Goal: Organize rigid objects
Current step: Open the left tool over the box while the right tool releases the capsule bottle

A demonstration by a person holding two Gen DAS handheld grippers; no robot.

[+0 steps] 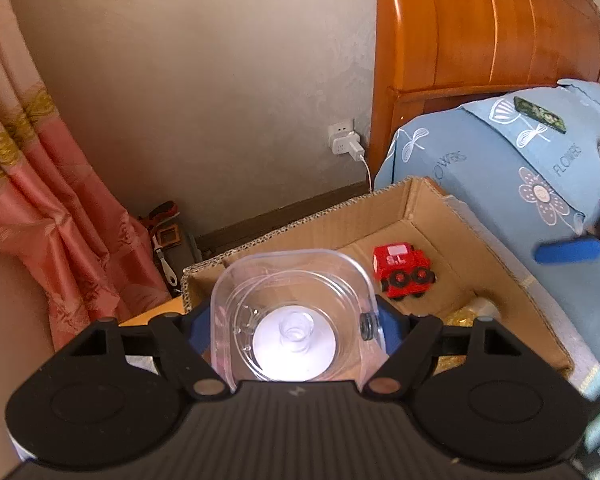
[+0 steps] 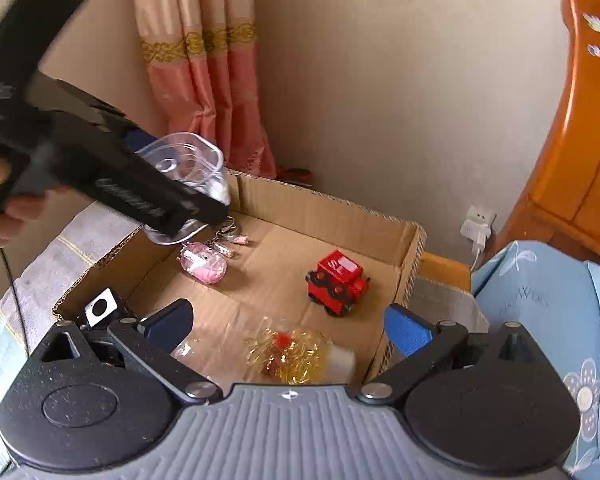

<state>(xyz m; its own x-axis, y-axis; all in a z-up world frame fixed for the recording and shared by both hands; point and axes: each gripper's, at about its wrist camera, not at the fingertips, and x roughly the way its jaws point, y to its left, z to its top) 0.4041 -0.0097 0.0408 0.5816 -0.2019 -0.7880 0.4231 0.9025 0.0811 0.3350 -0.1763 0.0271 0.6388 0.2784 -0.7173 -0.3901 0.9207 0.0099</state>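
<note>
Above the near corner of the cardboard box point(image 1: 428, 216), my left gripper point(image 1: 294, 320) pinches a clear plastic container point(image 1: 292, 300), while my right gripper point(image 2: 288, 324) hangs spread wide, empty, over the red toy truck point(image 2: 338, 282) just ahead.

- My left gripper point(image 1: 296, 320) points steeply down, its blue pads point(image 1: 198, 330) pressed on either side of a clear plastic container point(image 1: 290, 300).
- My hand point(image 2: 4, 200) wraps its handle, seen up and left of my right claw.
- My right gripper point(image 2: 288, 326) points down too, jaws spread wide with nothing between the pads.
</note>
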